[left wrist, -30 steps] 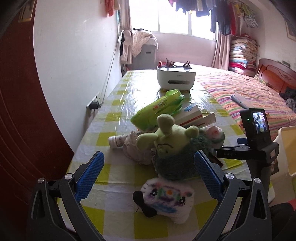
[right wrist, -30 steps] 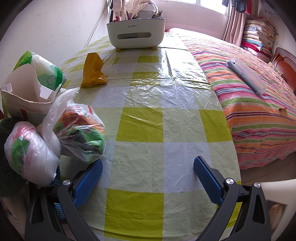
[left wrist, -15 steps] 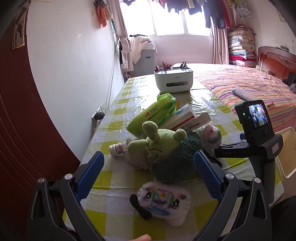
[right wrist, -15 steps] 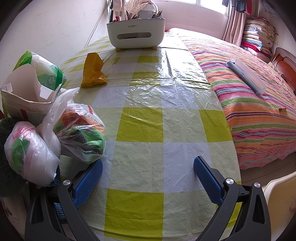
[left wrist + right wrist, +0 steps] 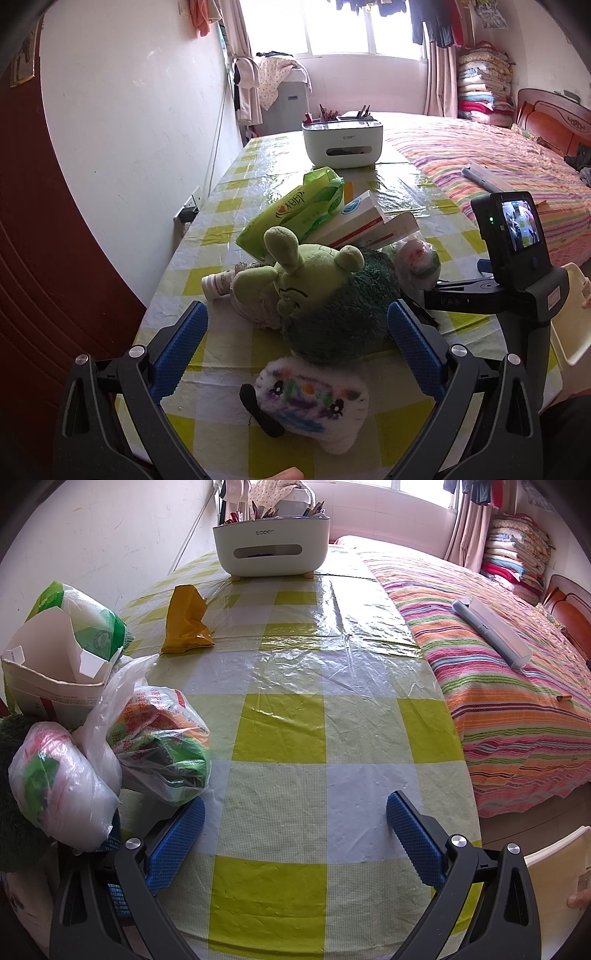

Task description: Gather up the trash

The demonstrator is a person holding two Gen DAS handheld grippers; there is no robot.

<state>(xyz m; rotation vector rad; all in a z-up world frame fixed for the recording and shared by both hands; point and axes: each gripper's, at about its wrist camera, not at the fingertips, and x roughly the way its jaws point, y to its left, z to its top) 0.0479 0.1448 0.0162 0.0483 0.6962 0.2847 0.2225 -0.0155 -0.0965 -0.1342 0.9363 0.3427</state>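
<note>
- the left gripper (image 5: 297,341) is hovering with its blue ribbed fingers (image 5: 181,341) spread wide and gripping nothing, framing a green plush toy with dark fuzzy body (image 5: 314,291) and a white fluffy plush with coloured marks (image 5: 314,404) lying on the yellow and white checked plastic tablecloth (image 5: 218,206).
- the right gripper (image 5: 295,840) is resting low over the tablecloth, fingers spread apart and empty.
- just beside its left finger, two knotted clear plastic bags of crumpled wrappers (image 5: 162,746) are sitting near the table's left side.
- behind them an open white cardboard box (image 5: 55,679) is standing beside a green plastic pack (image 5: 92,627).
- farther out, a crumpled yellow wrapper (image 5: 186,620) is lying loose.
- at the far end, a white plastic organiser box (image 5: 271,550) is holding upright pens and small items.
</note>
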